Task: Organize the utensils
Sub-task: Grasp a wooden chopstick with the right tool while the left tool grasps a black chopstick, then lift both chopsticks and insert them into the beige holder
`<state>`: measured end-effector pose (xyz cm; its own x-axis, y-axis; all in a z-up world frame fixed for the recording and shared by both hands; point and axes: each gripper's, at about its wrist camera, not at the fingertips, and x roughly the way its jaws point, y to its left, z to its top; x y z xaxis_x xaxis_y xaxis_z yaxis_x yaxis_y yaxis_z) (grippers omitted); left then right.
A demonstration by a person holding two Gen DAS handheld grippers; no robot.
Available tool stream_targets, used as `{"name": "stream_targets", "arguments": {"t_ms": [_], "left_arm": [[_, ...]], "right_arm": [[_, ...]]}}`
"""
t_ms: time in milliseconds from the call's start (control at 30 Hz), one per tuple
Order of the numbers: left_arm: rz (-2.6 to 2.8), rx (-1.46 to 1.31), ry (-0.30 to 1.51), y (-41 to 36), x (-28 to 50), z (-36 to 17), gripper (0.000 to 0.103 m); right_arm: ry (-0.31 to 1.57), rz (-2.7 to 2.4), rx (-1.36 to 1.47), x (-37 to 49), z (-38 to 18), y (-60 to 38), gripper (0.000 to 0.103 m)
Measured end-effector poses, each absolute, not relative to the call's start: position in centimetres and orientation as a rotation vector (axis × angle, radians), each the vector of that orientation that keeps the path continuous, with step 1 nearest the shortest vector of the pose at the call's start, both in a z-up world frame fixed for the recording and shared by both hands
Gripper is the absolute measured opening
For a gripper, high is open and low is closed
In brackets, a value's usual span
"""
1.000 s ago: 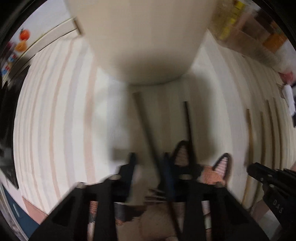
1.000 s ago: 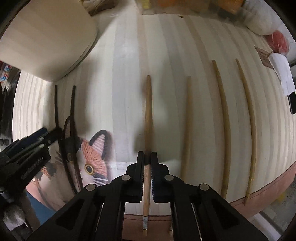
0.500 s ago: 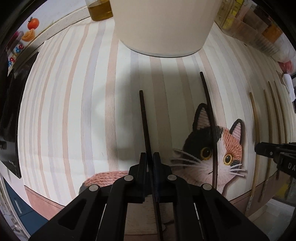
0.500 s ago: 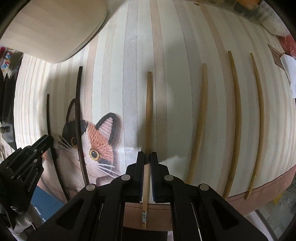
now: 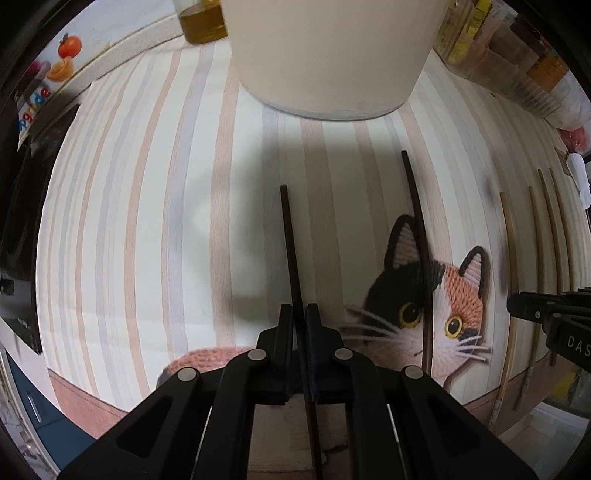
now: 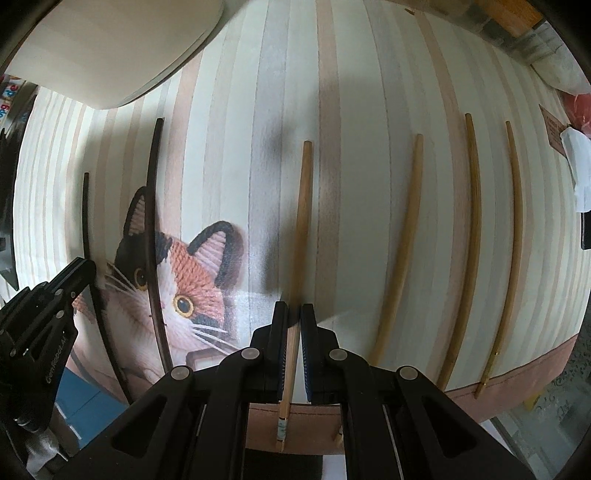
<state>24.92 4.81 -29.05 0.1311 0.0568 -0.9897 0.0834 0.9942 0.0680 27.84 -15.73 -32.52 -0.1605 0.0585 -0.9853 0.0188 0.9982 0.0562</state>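
My left gripper (image 5: 300, 308) is shut on a dark chopstick (image 5: 290, 243) that points away along the striped mat (image 5: 129, 221). A second dark chopstick (image 5: 417, 229) lies to its right across the cat picture (image 5: 436, 295). My right gripper (image 6: 291, 308) is shut on a light wooden chopstick (image 6: 303, 206). Three more light chopsticks (image 6: 402, 236) lie side by side to its right. The cream holder (image 5: 328, 51) stands at the far edge of the mat, ahead of the left gripper, and shows at the upper left in the right wrist view (image 6: 110, 48).
A glass of amber liquid (image 5: 201, 22) stands behind the holder. Jars and packets (image 5: 509, 48) line the back right. The mat's pink front border (image 6: 517, 380) runs along the table edge. Each gripper shows at the side of the other's view.
Both grippers have risen and pulled back from the holder with their chopsticks held. The left view has cleared from blur, and the left gripper has shut on the dark chopstick.
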Motion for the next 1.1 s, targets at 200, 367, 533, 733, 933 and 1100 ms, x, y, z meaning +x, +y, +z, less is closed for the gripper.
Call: {"name": "stream_targets", "arguments": {"t_ms": [200,367,533,733,933,1100], "left_arm": [[-0.018,0.109,1.436,4.1,25.4,-29.0,0.003],[-0.035,0.080,1.390,4.5,24.4,-26.7,0.003],[-0.059,0.057,1.314,4.8,23.6,-23.4,0.003],[-0.078,0.022,1.182,5.6,23.0,-17.1,0.003],[-0.122,-0.046,0.982,6.0,24.1,-8.1,0.002],[-0.179,-0.105,0.813,5.8,26.9,0.5,0.002]], "right_arm": [[1.672,0.037,0.101,27.5,-32.7,-16.3,0.007],[1.568,0.063,0.139,26.4,-30.6,-16.4,0.007],[1.439,0.094,0.155,26.1,-27.1,-16.0,0.007],[1.267,0.133,0.190,26.1,-21.5,-15.7,0.007],[1.035,0.189,0.266,27.4,-11.8,-15.9,0.006],[0.880,0.229,0.299,30.1,-5.3,-15.8,0.007]]}}
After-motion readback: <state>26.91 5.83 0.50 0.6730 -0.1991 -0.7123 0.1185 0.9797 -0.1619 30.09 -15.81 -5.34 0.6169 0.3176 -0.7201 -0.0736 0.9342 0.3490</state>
